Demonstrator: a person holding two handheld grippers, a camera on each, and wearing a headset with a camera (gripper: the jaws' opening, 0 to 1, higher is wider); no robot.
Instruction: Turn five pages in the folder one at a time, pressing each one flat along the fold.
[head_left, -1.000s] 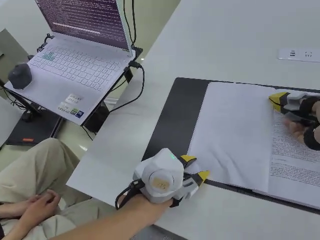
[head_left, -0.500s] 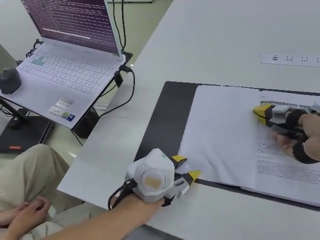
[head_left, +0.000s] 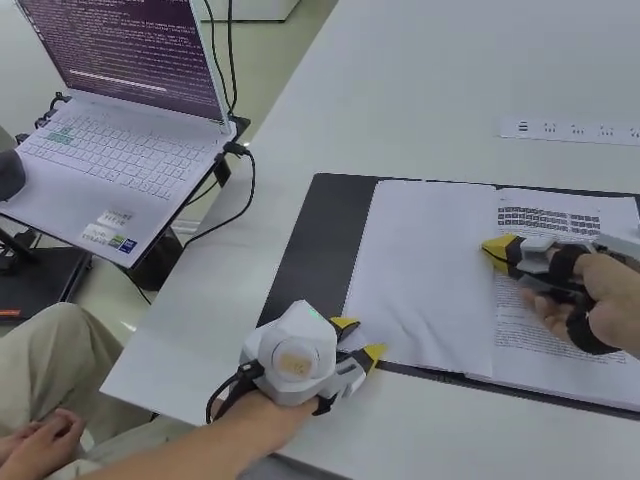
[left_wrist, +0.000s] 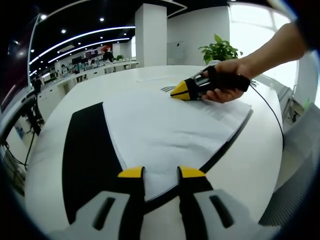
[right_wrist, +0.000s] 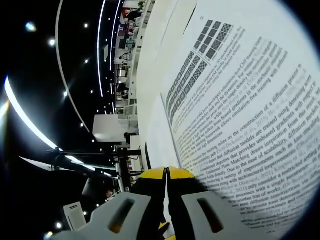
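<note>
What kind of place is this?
Probably an open-plan office: a white table with a power strip, a laptop on a stand beside it, a potted plant and ceiling strip lights.

your table (head_left: 420, 90) is white and smooth, and its near edge runs slanted in front of you. a black folder (head_left: 320, 240) lies open and flat on it, close to that near edge. white pages (head_left: 425, 280) cover most of the folder. behind the folder, well apart from it, a white strip with plug holes (head_left: 575, 130) lies flat on the table too.
</note>
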